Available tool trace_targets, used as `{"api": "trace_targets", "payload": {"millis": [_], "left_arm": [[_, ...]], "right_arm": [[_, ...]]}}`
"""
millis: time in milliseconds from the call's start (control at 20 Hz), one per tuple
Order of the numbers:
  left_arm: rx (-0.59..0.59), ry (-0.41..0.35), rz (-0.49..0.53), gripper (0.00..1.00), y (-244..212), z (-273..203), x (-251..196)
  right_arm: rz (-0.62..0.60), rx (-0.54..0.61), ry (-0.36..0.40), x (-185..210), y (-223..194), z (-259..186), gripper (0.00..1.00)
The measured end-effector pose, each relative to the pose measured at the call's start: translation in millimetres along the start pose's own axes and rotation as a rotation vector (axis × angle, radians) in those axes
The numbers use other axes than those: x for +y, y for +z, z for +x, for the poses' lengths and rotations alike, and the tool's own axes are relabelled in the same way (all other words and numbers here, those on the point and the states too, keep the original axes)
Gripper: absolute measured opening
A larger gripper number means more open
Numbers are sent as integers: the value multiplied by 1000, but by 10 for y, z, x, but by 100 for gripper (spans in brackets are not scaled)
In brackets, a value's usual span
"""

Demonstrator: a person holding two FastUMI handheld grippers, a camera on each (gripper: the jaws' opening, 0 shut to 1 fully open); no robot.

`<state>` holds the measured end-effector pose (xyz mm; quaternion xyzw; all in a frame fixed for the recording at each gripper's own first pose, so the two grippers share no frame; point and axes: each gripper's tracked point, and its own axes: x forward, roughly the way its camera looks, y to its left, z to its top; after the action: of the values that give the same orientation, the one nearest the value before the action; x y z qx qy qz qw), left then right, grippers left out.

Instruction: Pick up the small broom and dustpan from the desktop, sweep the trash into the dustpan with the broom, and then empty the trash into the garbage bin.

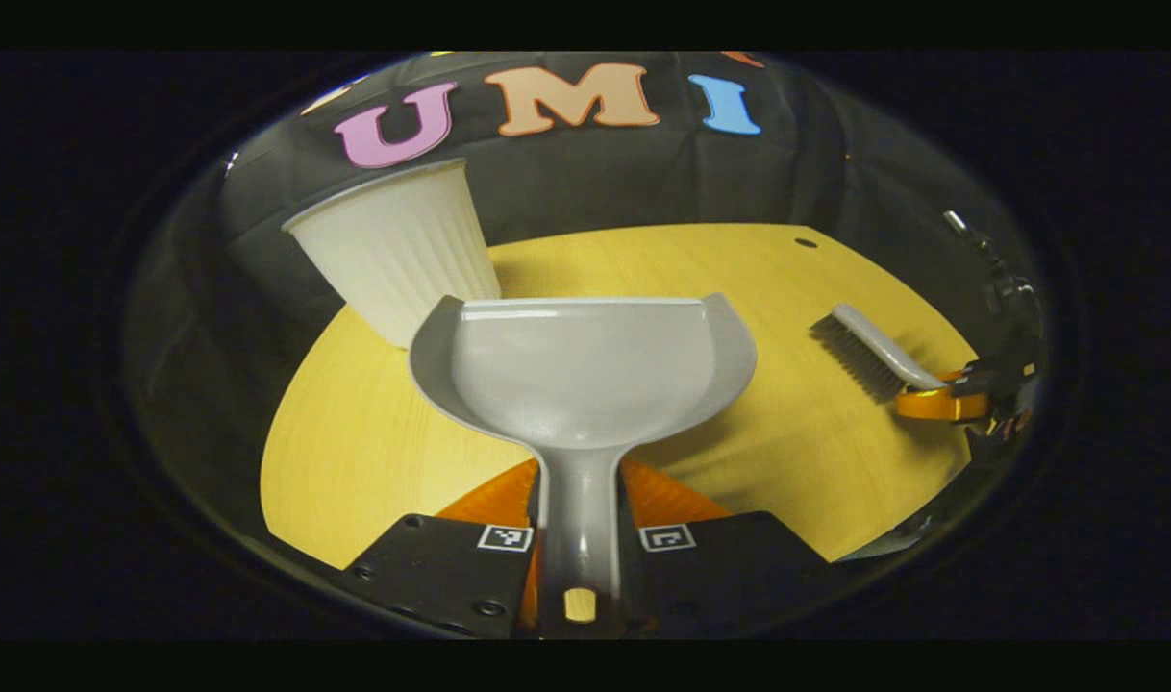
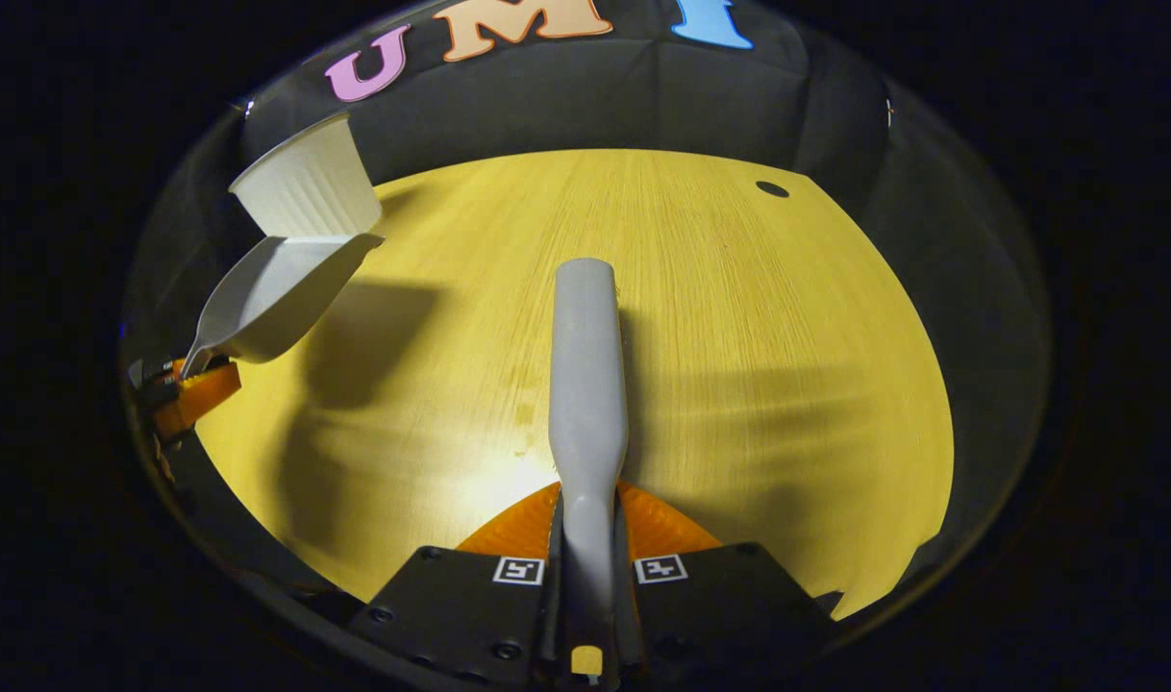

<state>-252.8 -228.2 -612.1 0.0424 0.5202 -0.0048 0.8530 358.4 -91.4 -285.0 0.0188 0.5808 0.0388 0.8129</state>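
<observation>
While the left gripper (image 1: pixel 580 538) clamps its fingers (image 1: pixel 494 500) on the grey handle of the dustpan (image 1: pixel 582 370), the left gripper view looks straight into the pan's scoop, held up off the yellow wooden counter (image 1: pixel 374 442) with its front lip just beside the white ribbed garbage bin (image 1: pixel 398 245). Whether lip and bin touch cannot be told. Farther off to the right in that view, the other gripper holds the small broom (image 1: pixel 869 351) by its handle, dark bristles turned down toward the counter.

From the right gripper view, the right gripper (image 2: pixel 586 567) has its fingers (image 2: pixel 518 524) closed on the broom (image 2: pixel 586 375); here the grey back of the head points away over the wood and the bristles are hidden beneath it. At the far left the dustpan (image 2: pixel 273 298) tilts up, its lip at the bin (image 2: pixel 307 187) near the rim, with the left gripper (image 2: pixel 191 389) gripping its handle below. Its shadow falls on the counter (image 2: pixel 739 317). A small dark hole (image 2: pixel 771 189) sits near the counter's far edge, and black cloth walls the booth behind.
</observation>
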Motion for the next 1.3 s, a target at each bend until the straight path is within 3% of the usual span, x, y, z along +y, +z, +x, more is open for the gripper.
{"api": "trace_targets", "payload": {"millis": [150,550,650,700,800,900,1000,1050,1150,1300], "left_arm": [[57,-3,-23,26,-156,62,11],[118,-19,-104,29,-439,124,-27],[89,-53,-76,34,-396,119,-102],[85,-61,-68,48,-412,103,-131],[82,-62,-69,65,-414,76,-170],[55,-49,-68,98,-363,-53,-168],[3,-24,-46,100,-213,-156,-133],[-37,-3,-33,97,-93,-254,-99],[-151,42,-16,100,238,-506,-21],[-340,56,-23,96,788,-908,-129]], "right_arm": [[9,15,-12,-10,54,-113,16],[30,47,0,42,29,-157,23],[32,31,12,67,44,-195,24],[31,28,17,72,14,-246,24],[26,20,31,104,23,-293,33],[13,-7,40,103,56,-386,54],[-3,-54,50,126,126,-579,66],[-13,-92,51,130,169,-688,93],[-25,-189,74,153,308,-930,93],[-43,-496,146,269,768,-1486,93]]}}
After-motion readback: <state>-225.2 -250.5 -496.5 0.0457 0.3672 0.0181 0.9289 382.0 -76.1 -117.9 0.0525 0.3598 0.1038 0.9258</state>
